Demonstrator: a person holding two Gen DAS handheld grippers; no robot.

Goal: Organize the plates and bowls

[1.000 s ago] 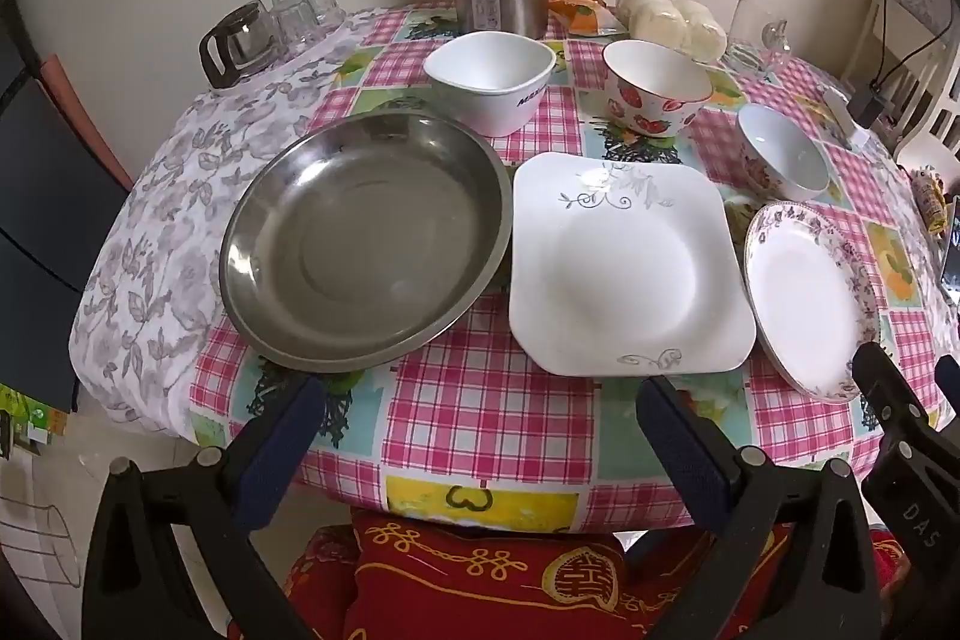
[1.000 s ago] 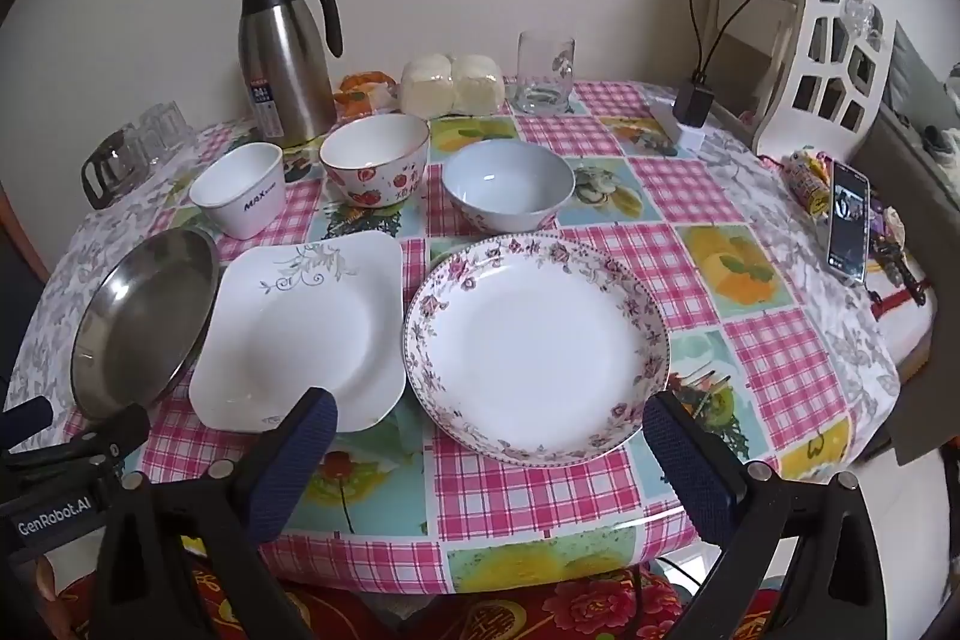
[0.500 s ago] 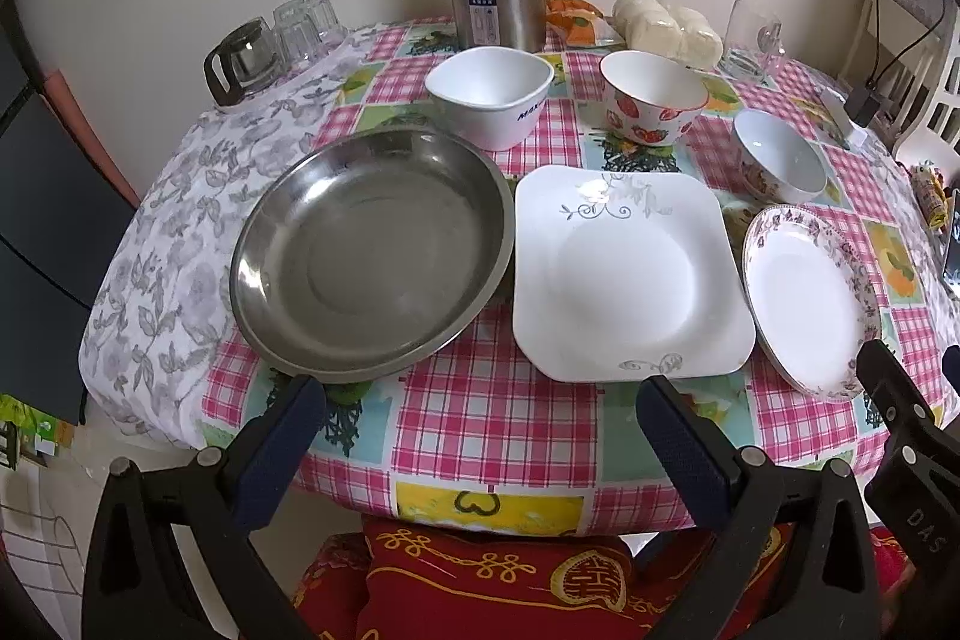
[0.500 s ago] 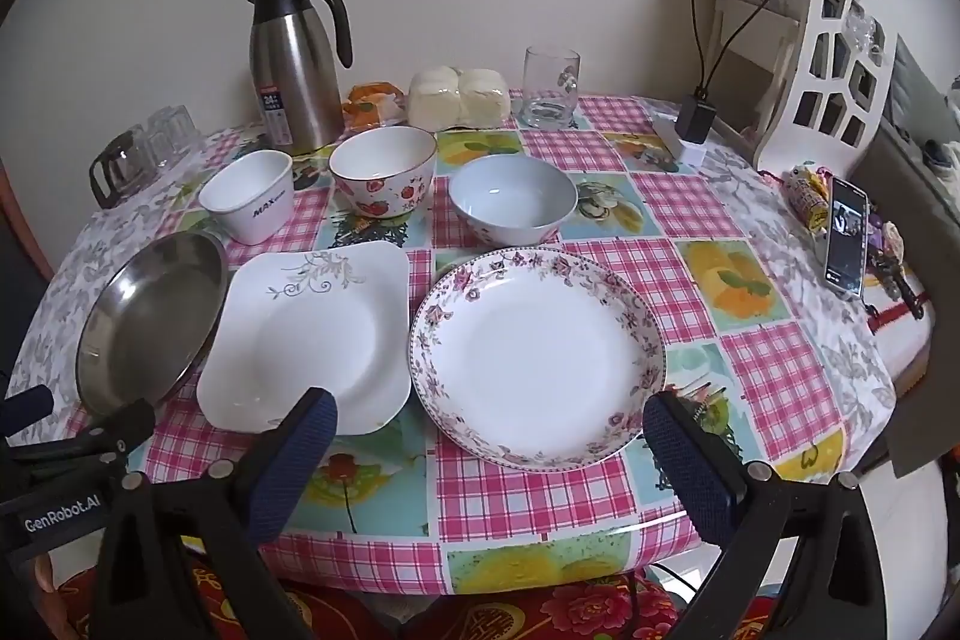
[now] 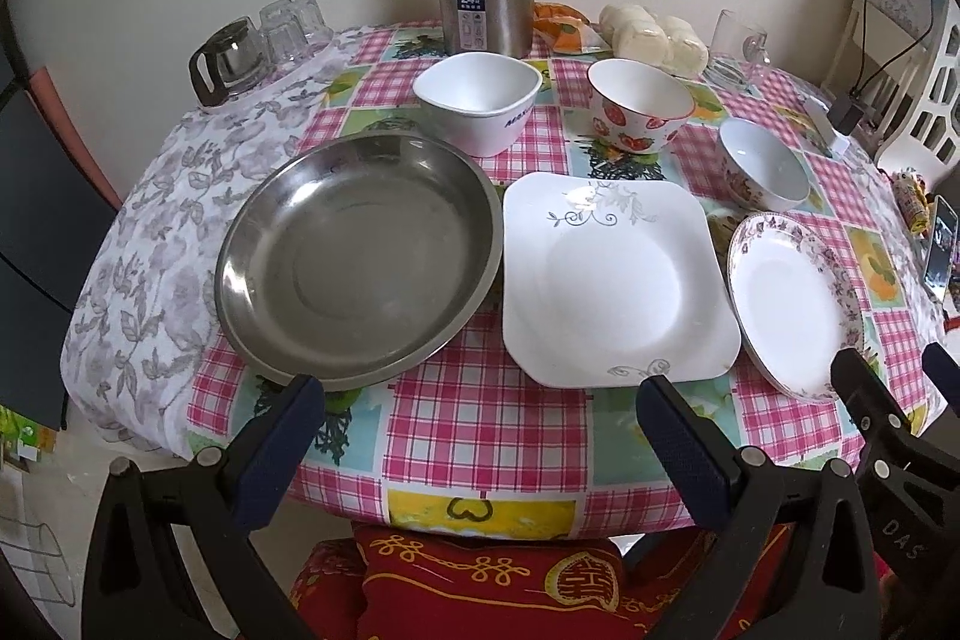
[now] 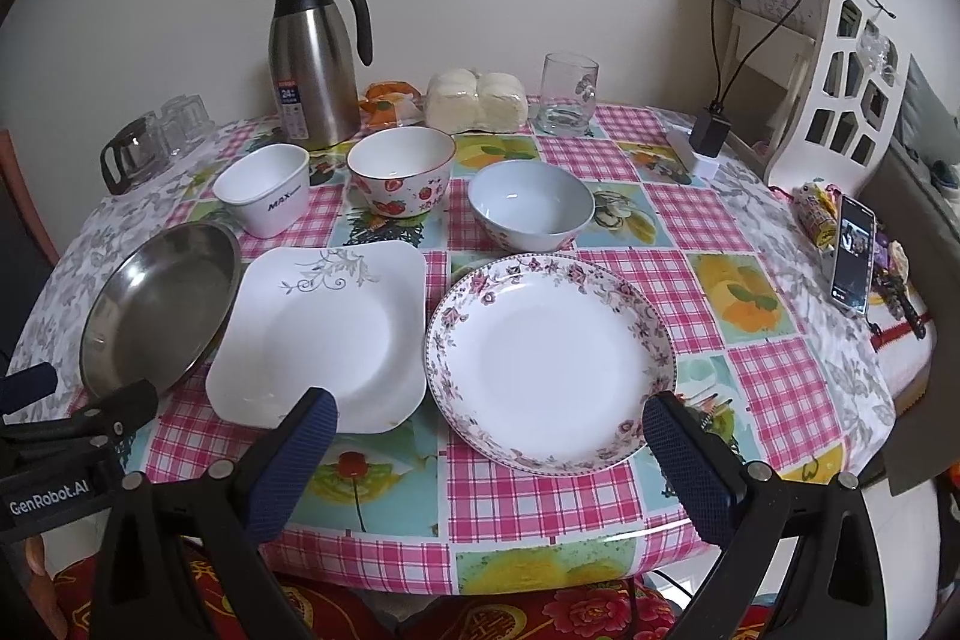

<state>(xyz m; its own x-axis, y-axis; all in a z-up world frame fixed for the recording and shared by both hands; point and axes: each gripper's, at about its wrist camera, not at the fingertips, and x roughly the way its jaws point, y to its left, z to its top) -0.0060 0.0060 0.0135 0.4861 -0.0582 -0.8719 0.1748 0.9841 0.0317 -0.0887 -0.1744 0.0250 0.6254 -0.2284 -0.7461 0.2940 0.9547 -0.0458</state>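
Setup: three plates sit in a row along the near edge of the checked pink tablecloth (image 6: 648, 220). From the left they are a round stainless-steel dish (image 5: 360, 262), a square white plate with a grey vine print (image 5: 612, 280) and a round floral-rimmed plate (image 6: 549, 361). Behind them stand a square white bowl with printed lettering (image 6: 264, 196), a strawberry-patterned bowl (image 6: 401, 178) and a plain pale-blue bowl (image 6: 531, 205). Nothing is stacked yet.

The left gripper (image 5: 480, 430) hangs at the table edge, jaws wide apart and empty, between the steel dish and the square plate. The right gripper (image 6: 489, 436) has jaws equally spread and empty, just short of the floral plate.

Risks, as I judge them:
- The plates lie flat on glossy cloth. A finger pushed at a rim may skid the plate into its neighbour, since the steel dish and the square plate nearly touch.
- The thin, glazed ceramic rims could slip from the pads on lifting and chip.
- The two grippers sit close together, so crossing paths invites a knock.
- A reach for the bowls passes over the plates, and a low pass could clip them.
- The steel flask (image 6: 315, 64) and the clear glass tumbler (image 6: 567, 94) stand just behind the bowls and could be tipped.
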